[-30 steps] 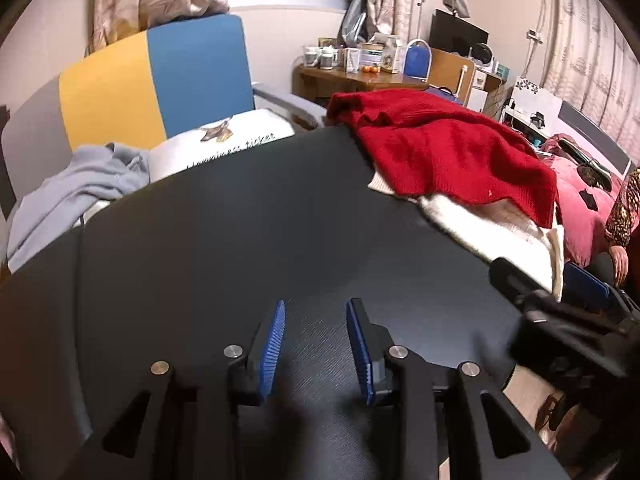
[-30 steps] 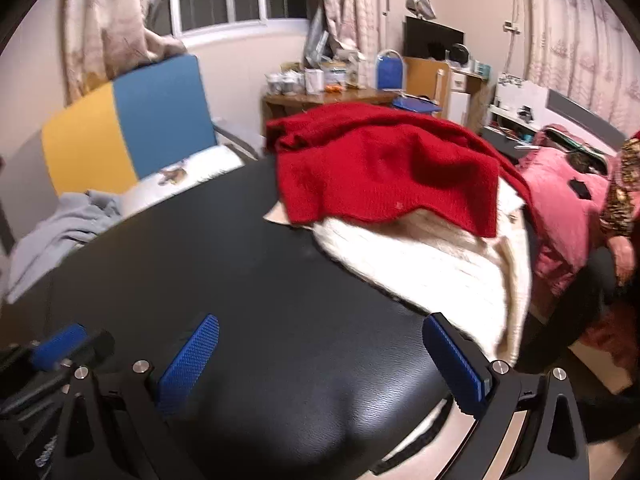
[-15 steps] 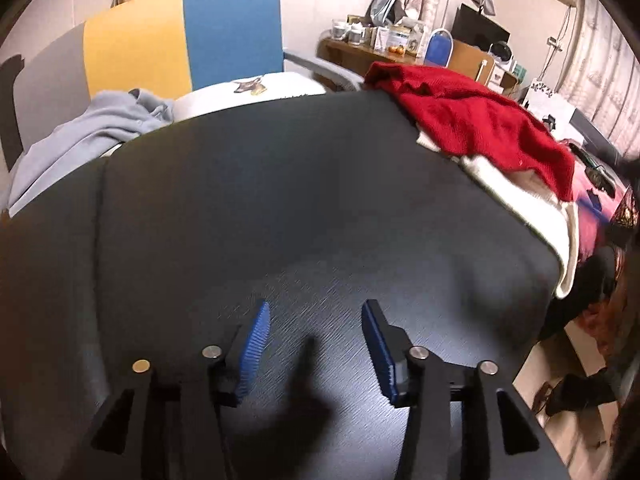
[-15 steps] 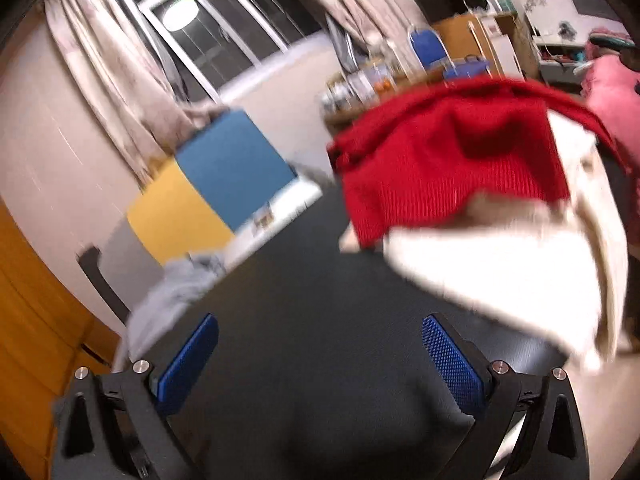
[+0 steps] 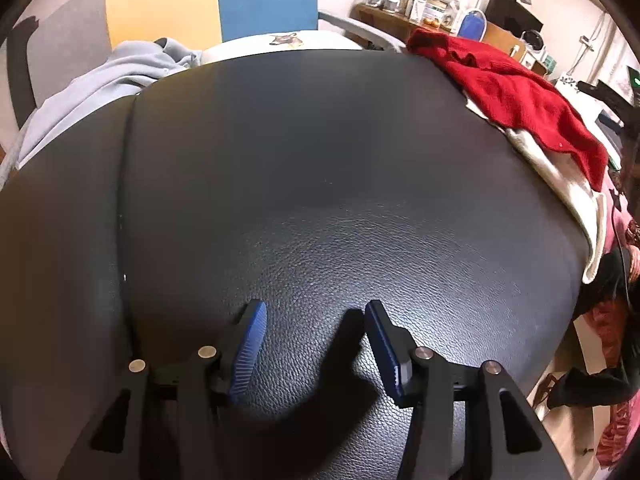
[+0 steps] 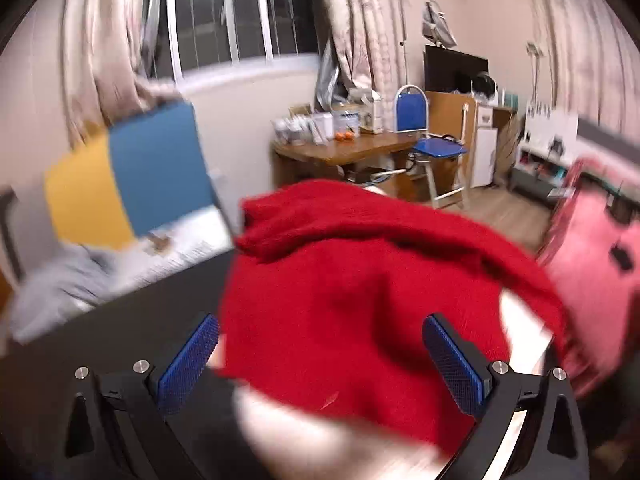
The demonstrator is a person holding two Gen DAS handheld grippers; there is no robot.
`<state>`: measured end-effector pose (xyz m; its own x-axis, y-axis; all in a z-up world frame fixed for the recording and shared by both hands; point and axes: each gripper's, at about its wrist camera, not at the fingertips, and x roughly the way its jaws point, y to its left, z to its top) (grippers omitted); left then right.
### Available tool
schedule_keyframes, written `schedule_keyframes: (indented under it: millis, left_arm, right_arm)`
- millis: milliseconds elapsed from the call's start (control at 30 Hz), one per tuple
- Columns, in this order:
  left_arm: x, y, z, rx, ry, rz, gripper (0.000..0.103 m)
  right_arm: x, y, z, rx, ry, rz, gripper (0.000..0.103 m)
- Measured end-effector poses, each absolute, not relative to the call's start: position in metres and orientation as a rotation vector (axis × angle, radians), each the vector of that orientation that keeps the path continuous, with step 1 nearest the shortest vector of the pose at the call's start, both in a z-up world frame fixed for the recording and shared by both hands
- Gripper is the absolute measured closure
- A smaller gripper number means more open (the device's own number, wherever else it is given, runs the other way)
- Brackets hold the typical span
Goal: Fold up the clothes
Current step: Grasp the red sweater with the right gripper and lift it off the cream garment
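A red knit sweater (image 5: 516,96) lies heaped on a cream garment (image 5: 568,184) at the far right of the black leather surface (image 5: 320,168). My left gripper (image 5: 316,340) hangs just above bare leather, its jaws opening with nothing between them. In the blurred right wrist view my right gripper (image 6: 320,356) stands wide open right over the red sweater (image 6: 360,300), which fills the gap between the blue pads (image 6: 452,360) without being pressed. The cream garment (image 6: 304,432) shows beneath.
A grey garment (image 5: 100,84) lies on a yellow and blue chair (image 5: 208,0) beyond the far edge. A wooden desk (image 6: 344,152) with small items and a blue chair (image 6: 436,144) stand further back. Pink fabric (image 6: 592,256) lies to the right.
My left gripper has tipped down closer to the leather and its jaws have spread. My right gripper has swept across the surface to the red sweater, staying wide open.
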<state>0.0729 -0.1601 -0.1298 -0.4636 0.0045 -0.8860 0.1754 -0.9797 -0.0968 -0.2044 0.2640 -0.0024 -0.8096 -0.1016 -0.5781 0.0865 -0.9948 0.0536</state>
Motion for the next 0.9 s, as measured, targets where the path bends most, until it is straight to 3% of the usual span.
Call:
schedule_keyframes:
  millis: [67,233,300,467,633,667,700,800,900]
  left_arm:
    - [0.069,-0.159,-0.13,1.585,0.252,-2.579,0.048]
    - [0.062,-0.164,-0.129,1.6,0.288,-2.573,0.046]
    - [0.061,-0.166,-0.129,1.598,0.317,-2.573,0.046]
    - [0.057,-0.167,-0.128,1.616,0.357,-2.577,0.035]
    - [0.06,-0.164,-0.129,1.593,0.328,-2.592,0.033]
    - [0.061,-0.163,-0.13,1.588,0.323,-2.595,0.033]
    - [0.06,-0.163,-0.13,1.586,0.318,-2.598,0.033]
    - [0.057,-0.162,-0.131,1.58,0.316,-2.606,0.032]
    - [0.056,-0.162,-0.131,1.586,0.314,-2.614,0.031]
  right_arm:
    - [-0.23,0.266,-0.005,0.948,0.092,-2.925,0.002]
    - [-0.292,0.252,-0.027,1.022,0.681,-2.947,0.008]
    - [-0.309,0.257,-0.03,1.039,0.719,-2.951,0.011]
    - [-0.349,0.272,-0.03,1.083,0.61,-2.948,0.012]
    - [-0.394,0.261,-0.047,1.224,0.569,-2.86,0.015]
    - [-0.398,0.26,-0.051,1.255,0.566,-2.847,0.036]
    - [-0.401,0.258,-0.054,1.285,0.537,-2.834,0.064]
    - [-0.401,0.265,-0.05,1.309,0.299,-2.837,0.084]
    - [-0.392,0.272,-0.044,1.301,0.088,-2.796,0.093]
